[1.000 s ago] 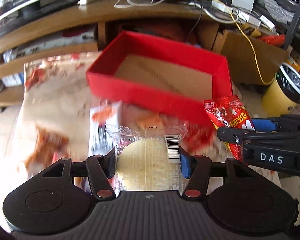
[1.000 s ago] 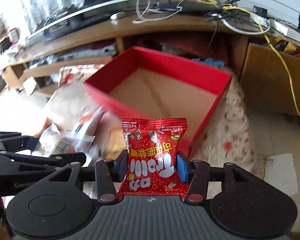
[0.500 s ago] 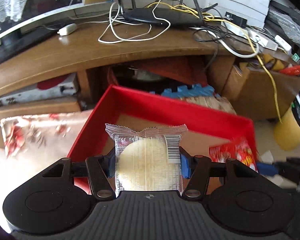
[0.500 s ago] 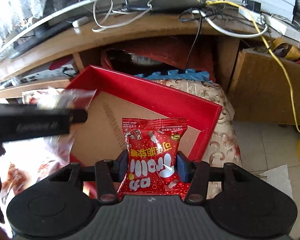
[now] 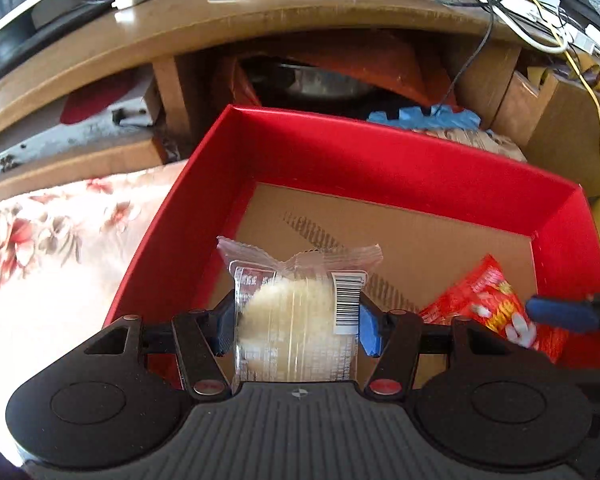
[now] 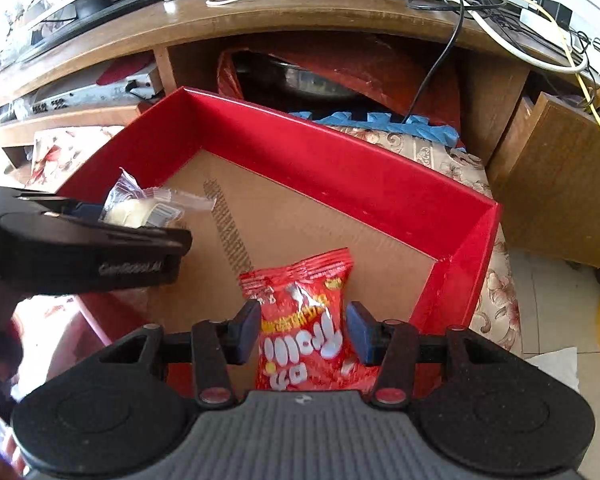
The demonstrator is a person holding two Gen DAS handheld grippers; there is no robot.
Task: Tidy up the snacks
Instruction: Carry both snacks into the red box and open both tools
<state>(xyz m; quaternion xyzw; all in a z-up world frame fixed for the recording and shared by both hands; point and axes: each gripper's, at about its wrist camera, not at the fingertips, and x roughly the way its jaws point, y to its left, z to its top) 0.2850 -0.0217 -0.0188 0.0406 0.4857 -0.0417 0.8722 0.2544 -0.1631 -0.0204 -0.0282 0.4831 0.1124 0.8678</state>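
1. Over the red box [image 5: 380,152], the left gripper [image 5: 296,324] pinches the clear cake pack [image 5: 296,312] above the left half.
2. The right gripper [image 6: 302,334] has its pads either side of the red bag [image 6: 300,320]; whether they press it, I cannot tell. A loose grip may let it slip crooked.
3. The grippers are near each other and could knock together.
4. A careless drop near the wall [image 6: 456,280] could leave a pack propped against it.

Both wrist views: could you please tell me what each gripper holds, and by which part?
Left gripper pinches the clear-wrapped cake by its side edges; right gripper pinches the red snack packet likewise, across its lower half.
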